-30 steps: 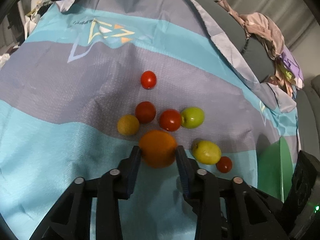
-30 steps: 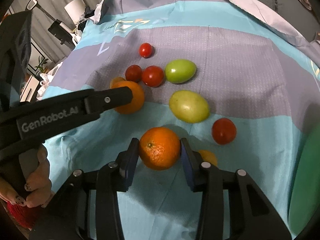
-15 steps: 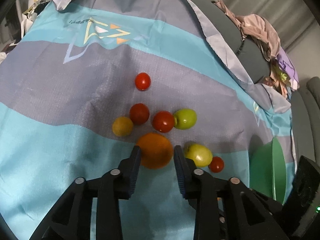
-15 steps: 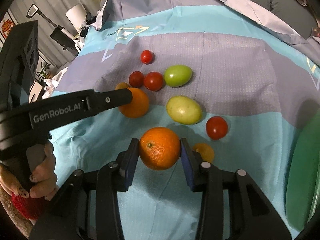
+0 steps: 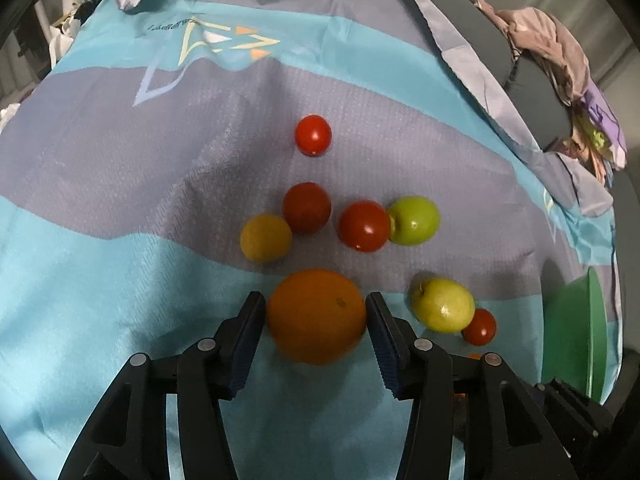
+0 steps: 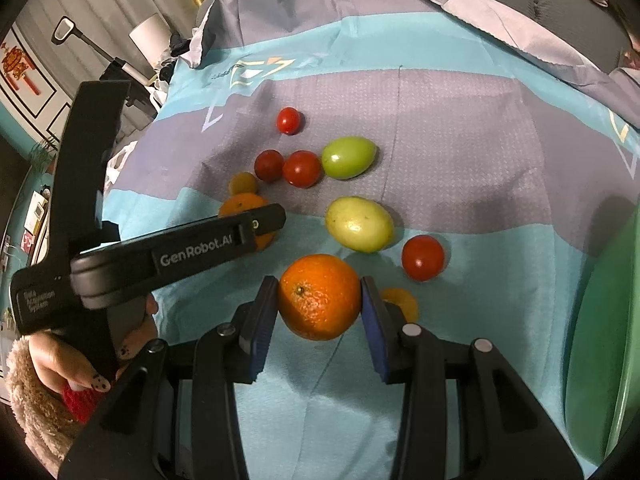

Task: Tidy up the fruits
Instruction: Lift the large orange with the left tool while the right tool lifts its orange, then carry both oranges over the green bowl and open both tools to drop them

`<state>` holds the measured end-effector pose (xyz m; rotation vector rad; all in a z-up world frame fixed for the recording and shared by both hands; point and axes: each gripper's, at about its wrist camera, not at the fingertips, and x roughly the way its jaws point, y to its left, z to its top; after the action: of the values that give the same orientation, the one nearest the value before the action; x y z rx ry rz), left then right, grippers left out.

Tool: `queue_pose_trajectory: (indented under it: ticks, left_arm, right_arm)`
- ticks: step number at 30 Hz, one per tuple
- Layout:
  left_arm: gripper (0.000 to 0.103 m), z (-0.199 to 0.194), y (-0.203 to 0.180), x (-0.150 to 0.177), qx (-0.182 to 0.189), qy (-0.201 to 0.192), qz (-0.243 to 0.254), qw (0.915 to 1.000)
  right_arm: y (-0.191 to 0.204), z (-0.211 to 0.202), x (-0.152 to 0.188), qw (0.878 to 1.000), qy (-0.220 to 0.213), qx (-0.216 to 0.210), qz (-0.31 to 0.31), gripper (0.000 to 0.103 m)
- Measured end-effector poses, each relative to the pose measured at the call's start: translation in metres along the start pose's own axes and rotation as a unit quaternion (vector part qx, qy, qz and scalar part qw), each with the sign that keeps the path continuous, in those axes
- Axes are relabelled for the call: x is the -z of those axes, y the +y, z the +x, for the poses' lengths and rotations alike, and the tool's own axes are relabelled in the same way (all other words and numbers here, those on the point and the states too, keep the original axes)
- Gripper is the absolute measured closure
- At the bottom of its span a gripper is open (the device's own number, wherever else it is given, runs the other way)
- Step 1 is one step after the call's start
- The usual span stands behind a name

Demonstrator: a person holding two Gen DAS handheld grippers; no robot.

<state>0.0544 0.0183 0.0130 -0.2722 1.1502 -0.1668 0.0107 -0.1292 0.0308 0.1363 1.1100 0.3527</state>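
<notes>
Each of the 2 claws is pinching a round orange. The left gripper (image 5: 315,316) has its blue pads pressed on both flanks of a dull orange fruit (image 5: 316,316), and the right gripper (image 6: 320,300) clamps a brighter orange with a visible stem dimple (image 6: 319,297). Whether either orange is clear of the striped teal-and-grey cloth (image 5: 120,184) cannot be told from these views.

The other fruit lies in a loose group toward the cloth's middle: 4 red tomatoes, among them the far small one (image 5: 313,135), 2 green oval fruits (image 6: 349,157) (image 6: 359,229), and a small yellow-orange fruit (image 5: 265,237). A further orange piece (image 6: 400,300) shows just behind the right pad.

The green plate (image 6: 600,340) at the cloth's right edge looks like the likely destination. To do this well, lift both oranges straight up before travelling, so the pads do not nudge the yellow-green fruit or the nearby red tomato (image 6: 423,257), which would roll easily. Keep the squeeze steady; the skins are smooth and round, so tilting risks a slip.
</notes>
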Motion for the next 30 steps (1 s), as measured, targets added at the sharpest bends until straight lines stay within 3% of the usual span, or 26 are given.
queue_pose_trajectory:
  ticks: [9, 21, 30]
  left_arm:
    - [0.057, -0.006, -0.005, 0.004, 0.002, -0.001, 0.008, 1.0]
    - [0.057, -0.049, -0.033, 0.017, 0.027, -0.051, 0.057, 0.9967]
    - [0.057, -0.07, -0.058, 0.027, 0.047, -0.078, 0.091, 0.9916]
  right_arm:
    - [-0.001, -0.006, 0.001, 1.0, -0.008, 0.003, 0.001, 0.061]
    - [-0.019, -0.035, 0.007, 0.999, -0.032, 0.016, 0.033, 0.061]
    - [-0.035, -0.065, 0.007, 0.996, -0.07, -0.005, 0.049, 0.061]
